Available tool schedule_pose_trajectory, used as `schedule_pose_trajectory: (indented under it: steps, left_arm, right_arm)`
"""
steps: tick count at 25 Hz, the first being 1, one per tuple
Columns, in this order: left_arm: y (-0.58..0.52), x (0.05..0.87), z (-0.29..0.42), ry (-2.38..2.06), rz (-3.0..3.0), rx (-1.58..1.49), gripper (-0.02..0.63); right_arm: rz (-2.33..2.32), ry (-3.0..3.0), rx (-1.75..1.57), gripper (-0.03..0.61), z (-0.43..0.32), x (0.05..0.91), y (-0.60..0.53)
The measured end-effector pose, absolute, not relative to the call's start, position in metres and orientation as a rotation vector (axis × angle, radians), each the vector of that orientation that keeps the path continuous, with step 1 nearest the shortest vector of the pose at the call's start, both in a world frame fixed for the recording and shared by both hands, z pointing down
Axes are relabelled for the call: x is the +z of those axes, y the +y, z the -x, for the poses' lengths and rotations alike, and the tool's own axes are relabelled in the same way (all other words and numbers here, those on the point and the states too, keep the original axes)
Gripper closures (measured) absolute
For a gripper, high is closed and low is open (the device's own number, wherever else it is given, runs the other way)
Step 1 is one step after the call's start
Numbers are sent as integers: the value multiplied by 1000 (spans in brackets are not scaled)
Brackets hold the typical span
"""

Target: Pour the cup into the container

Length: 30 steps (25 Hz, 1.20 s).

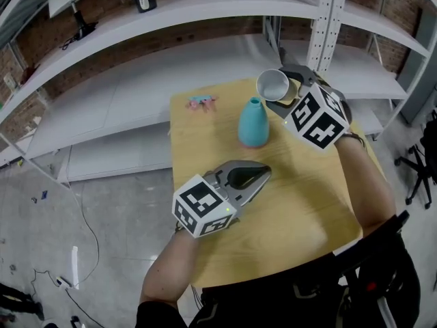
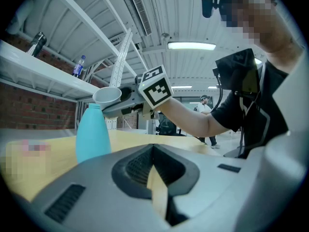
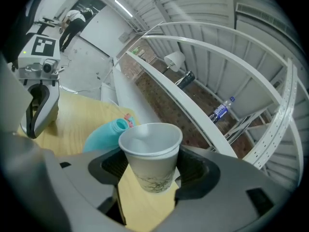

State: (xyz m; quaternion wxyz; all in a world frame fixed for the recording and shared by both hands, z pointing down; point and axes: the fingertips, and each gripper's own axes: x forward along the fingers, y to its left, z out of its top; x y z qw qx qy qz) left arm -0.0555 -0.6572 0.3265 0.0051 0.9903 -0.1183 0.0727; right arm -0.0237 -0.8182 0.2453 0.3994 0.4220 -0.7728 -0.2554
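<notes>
Cup [image 3: 150, 156], a white paper one, sits clamped between the jaws of the right gripper [image 1: 276, 94], held in the air over the far edge of the table [image 1: 307, 203] and tipped toward the teal container [image 1: 253, 123]. From the left gripper view its rim hangs just above the container's open neck. Whether anything is in the cup I cannot tell. The main risk is the neck, which is narrow next to the cup's wide rim. A quick tilt, or a lip slightly off to one side, would likely send the pour down the container's shoulder onto the wood. The container stands free near the middle of the far edge, with nothing steadying it, so a nudge from the cup or a jaw could topple it. The left gripper [image 1: 256, 176] lies near the front-left corner with its jaws together on nothing, well apart from the container. Squeezing the thin paper wall harder could buckle it and slop the contents.
</notes>
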Motion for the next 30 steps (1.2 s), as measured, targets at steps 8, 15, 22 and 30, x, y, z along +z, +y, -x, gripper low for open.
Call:
schedule_pose_trajectory:
  steps: [8,15,22,30]
  left_arm:
    - [-657,326,55,-369,-3102,230,613]
    - [-658,325,57,-372,-3103,228,612]
    - [-658,324,58,-379,-3102,232,613]
    - [-658,323,58,-397,-3090,232,612]
  right_arm:
    - [-1170,-2095,-455,268,-12,261,-822]
    - [-1304,-2250,-185,268,-61,283,-825]
    - [-1421,-2309,39,268,-110,308,-820]
    - [-1462,-2356,191,268,-136,326,-819]
